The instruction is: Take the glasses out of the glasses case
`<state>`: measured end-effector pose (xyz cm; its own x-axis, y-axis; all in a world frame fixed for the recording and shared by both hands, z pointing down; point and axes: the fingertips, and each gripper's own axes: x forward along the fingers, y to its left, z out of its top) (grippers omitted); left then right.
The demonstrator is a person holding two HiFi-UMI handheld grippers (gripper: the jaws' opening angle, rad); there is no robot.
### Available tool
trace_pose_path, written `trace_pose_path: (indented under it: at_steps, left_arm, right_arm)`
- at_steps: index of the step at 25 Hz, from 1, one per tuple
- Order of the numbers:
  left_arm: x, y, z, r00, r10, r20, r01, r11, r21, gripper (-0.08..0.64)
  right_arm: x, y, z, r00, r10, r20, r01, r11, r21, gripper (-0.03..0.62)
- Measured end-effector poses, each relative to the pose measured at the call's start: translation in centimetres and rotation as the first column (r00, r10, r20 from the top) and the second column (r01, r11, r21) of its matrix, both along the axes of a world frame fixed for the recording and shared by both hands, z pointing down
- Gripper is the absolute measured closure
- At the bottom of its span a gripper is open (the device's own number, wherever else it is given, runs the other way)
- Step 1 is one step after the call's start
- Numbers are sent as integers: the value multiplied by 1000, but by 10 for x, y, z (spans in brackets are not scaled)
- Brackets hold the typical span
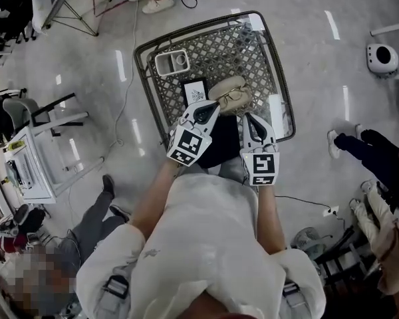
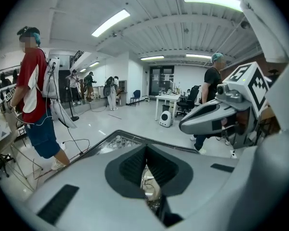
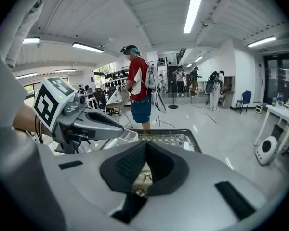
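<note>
Head view: left gripper (image 1: 211, 106) and right gripper (image 1: 249, 118), fingers together and empty, glasses case (image 1: 231, 93) just beyond them; closed fingers may shove it away.

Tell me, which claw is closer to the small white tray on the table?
Left. In the head view the left claw lies just below the white tray; the right claw is farther off, past the beige case.

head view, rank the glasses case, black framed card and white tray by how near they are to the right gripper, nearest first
From the right gripper, in the head view:
1. glasses case: just ahead of its tips, mid-table.
2. black framed card: further left, beside the case.
3. white tray: far-left corner of the mesh table.
</note>
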<state>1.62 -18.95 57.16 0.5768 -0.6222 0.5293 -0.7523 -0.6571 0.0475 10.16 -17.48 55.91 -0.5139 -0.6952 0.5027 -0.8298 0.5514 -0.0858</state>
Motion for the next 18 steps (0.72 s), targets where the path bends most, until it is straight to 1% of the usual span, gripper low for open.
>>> trace_pose_path:
  at_steps: [9,12,18]
  left_arm:
    - [5,-11,45,998,-9,62,13,997,-75,545]
    - [7,-14,58,997,-11,72,18,995,-102,545]
    - [12,-24,84,995,21,102,-6,990,-142,545]
  right_arm:
    - [3,-6,37,999,-39,18,40,996,-78,586]
    - [4,-6,52,999,-51,13,52,994,-99,586]
    - [-2,-18,69,998,-62,30,66,988,-142,586]
